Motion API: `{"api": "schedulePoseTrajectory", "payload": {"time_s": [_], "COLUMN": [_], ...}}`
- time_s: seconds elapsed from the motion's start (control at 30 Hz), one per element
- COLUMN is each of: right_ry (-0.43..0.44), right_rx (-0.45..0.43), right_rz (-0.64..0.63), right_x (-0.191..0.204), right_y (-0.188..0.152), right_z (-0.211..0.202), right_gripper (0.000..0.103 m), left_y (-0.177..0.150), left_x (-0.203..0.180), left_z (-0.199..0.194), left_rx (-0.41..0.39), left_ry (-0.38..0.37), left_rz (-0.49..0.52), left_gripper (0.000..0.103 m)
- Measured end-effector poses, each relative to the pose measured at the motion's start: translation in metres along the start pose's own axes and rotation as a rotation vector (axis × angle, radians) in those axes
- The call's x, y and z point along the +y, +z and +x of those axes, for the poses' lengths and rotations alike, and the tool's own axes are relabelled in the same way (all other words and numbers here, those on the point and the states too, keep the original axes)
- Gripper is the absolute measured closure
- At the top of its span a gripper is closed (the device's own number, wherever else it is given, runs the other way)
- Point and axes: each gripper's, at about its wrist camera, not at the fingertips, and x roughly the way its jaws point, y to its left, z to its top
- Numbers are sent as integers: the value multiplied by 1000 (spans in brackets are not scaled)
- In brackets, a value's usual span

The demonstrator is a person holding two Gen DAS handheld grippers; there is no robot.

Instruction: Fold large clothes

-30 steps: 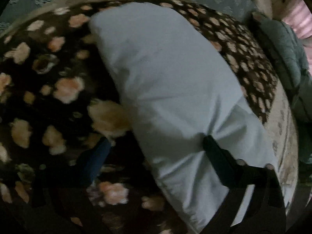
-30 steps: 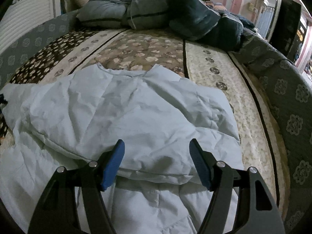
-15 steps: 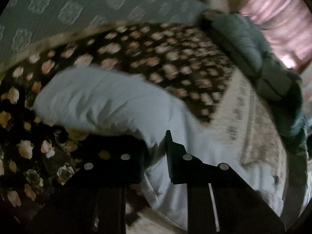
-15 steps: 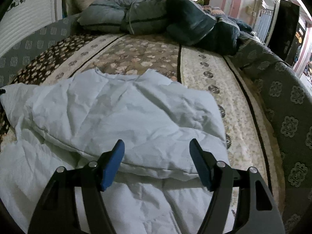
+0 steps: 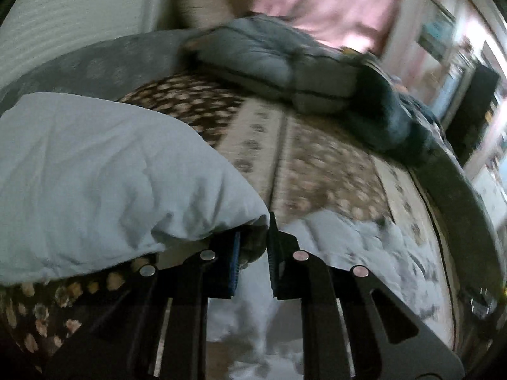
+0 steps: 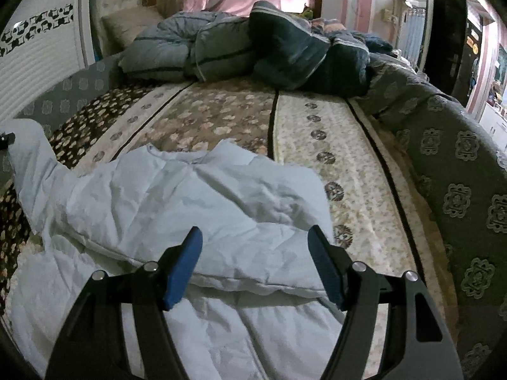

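Since earlier, left tongs have lifted the pale-blue padded jacket's sleeve, pinching it; right tongs spread. Carry sleeve across flat.

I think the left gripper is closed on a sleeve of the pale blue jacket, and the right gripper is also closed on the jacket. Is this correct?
Not quite. The right gripper is open, its fingers spread apart above the pale blue jacket and holding nothing, as the right wrist view shows. The rest holds: the left gripper is closed on the sleeve.
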Motion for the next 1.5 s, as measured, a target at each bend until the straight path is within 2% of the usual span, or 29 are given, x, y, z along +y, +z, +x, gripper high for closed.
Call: {"api": "schedulePoseTrajectory", "payload": {"time_s": [0.17, 0.37, 0.4, 0.47, 0.53, 0.57, 0.6, 0.63, 0.67, 0.7, 0.73, 0.77, 0.87, 1.03, 1.13, 1.23, 1.37, 1.5], "right_ry": [0, 2, 4, 12, 12, 14, 18, 22, 26, 26, 25, 26, 29, 22, 8, 7, 9, 29], "right_rx": [-17, -4, -1, 10, 50, 73, 93, 105, 114, 117, 117, 117, 121, 131, 136, 134, 134, 155], "right_rz": [31, 73, 76, 73, 66, 67, 71, 73, 73, 73, 71, 71, 62, 22, -8, -24, -63, -75], "right_x": [-17, -34, -36, -37, -36, -35, -34, -34, -33, -33, -31, -31, -25, -8, 3, 13, 32, 46], "right_y": [2, 0, 0, -2, -4, -6, -7, -7, -8, -8, -7, -7, -7, -9, -8, -4, 4, 13], "right_z": [-6, 3, 5, 11, 22, 28, 33, 36, 38, 39, 39, 39, 39, 35, 31, 27, 25, 36], "right_gripper": [33, 33, 33, 33, 33, 33, 33, 33, 33, 33, 33, 33, 33, 32, 32, 32, 32, 32], "left_y": [-21, -68, -79, -96, -113, -117, -121, -124, -125, -126, -128, -131, -140, -156, -155, -141, -104, -76], "left_x": [-62, -146, -158, -174, -175, -174, -171, -168, -168, -171, -173, -173, -169, -141, -101, -63, -2, 40], "left_z": [30, 66, 69, 81, 95, 97, 96, 90, 85, 78, 70, 57, 36, 3, -9, -8, -3, 8], "left_rx": [87, 211, 227, 241, 293, 309, 322, 324, 322, 310, 289, 258, 244, 215, 207, 204, 172, 160], "left_ry": [-44, -131, -137, -97, -67, -71, -83, -96, -105, -107, -104, -108, -115, -79, 1, 66, 176, 220], "left_rz": [110, 266, 310, 378, 410, 408, 407, 406, 408, 417, 431, 453, 489, 520, 513, 459, 348, 205], "left_gripper": [90, 90, 90, 88, 69, 65, 54, 40, 30, 11, 3, 3, 3, 3, 3, 3, 3, 3]}}
